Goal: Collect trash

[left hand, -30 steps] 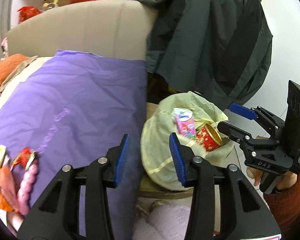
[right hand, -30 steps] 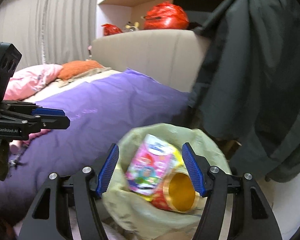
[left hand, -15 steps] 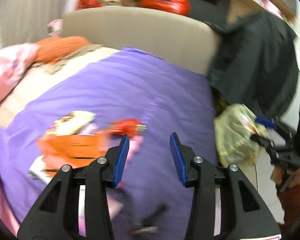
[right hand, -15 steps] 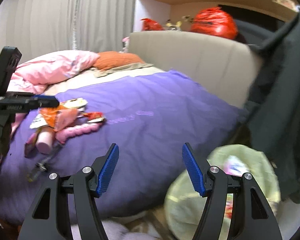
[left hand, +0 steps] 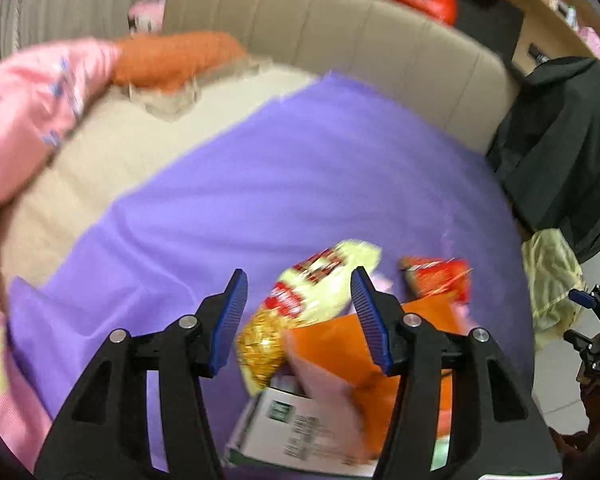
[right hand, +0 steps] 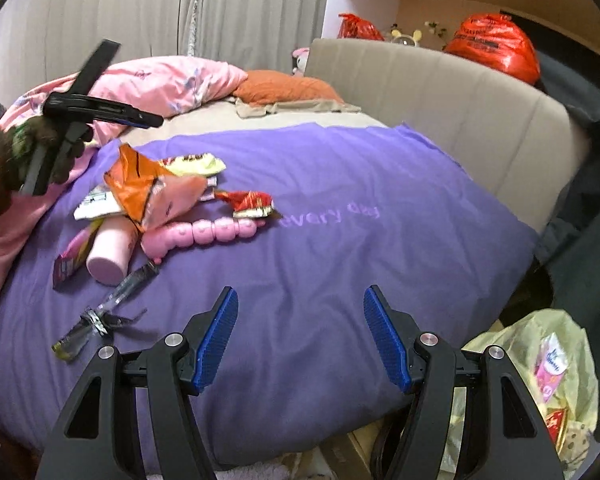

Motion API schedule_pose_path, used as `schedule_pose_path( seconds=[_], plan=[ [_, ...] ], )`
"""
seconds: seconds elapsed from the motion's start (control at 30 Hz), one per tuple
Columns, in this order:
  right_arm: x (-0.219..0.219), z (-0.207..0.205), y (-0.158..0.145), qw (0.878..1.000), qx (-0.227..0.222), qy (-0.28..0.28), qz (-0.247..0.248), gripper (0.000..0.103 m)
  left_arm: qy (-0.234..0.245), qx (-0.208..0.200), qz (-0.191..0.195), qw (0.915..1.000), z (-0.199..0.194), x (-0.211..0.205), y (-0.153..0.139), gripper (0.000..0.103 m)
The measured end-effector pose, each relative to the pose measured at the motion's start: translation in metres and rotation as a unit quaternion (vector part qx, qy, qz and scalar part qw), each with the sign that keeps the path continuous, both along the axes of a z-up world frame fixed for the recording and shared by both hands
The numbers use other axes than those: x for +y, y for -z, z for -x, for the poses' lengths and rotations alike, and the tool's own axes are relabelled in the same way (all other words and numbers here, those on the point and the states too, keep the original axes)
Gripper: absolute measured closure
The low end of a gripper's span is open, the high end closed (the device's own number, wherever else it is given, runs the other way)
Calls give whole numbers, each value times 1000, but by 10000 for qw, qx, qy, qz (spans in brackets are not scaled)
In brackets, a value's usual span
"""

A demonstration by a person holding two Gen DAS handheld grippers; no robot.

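On the purple blanket [right hand: 340,248] a heap of trash is lying: one crinkly orange bag [right hand: 148,188], one yellow-white packet [left hand: 324,284], one shiny red wrapper [right hand: 248,202], one flat white carton [left hand: 300,428], a smooth pink bottle [right hand: 110,250] and a knobbly pink roller [right hand: 204,234]. The left gripper [left hand: 298,312] is hovering over the heap, its jaws opening around the yellow-white packet without pressing it. The right gripper [right hand: 300,340] is standing wide and empty beside one pale yellow plastic bin bag [right hand: 540,364].

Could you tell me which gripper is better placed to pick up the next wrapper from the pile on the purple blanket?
Left. The left gripper hangs right over the wrapper pile, jaws opening around the yellow snack bag. The right gripper is open over bare purple blanket.
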State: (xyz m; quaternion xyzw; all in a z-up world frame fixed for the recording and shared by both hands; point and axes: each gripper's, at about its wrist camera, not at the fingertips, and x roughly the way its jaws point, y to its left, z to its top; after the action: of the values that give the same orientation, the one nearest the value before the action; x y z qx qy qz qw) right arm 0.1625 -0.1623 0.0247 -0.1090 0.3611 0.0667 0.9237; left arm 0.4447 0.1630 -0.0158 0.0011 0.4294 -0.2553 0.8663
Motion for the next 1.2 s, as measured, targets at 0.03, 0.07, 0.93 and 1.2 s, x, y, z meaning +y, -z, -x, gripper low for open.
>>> schedule_pose_path(
  seconds=[0.03, 0.07, 0.93, 1.2],
  plan=[
    [-2, -1, 3, 10000, 52, 22, -10, 41, 5, 154, -5, 9999, -7, 1, 10, 51],
    [-4, -2, 7, 9999, 105, 43, -19, 41, 4, 280, 20, 9996, -10, 2, 20, 51],
    [30, 8, 5, 9980, -7, -433, -466, 41, -114, 922, 197, 9955, 109, -23, 0, 100],
    [51, -76, -8, 9961, -169, -758, -407, 41, 130, 618, 196, 9978, 123, -43, 10, 98]
  ],
)
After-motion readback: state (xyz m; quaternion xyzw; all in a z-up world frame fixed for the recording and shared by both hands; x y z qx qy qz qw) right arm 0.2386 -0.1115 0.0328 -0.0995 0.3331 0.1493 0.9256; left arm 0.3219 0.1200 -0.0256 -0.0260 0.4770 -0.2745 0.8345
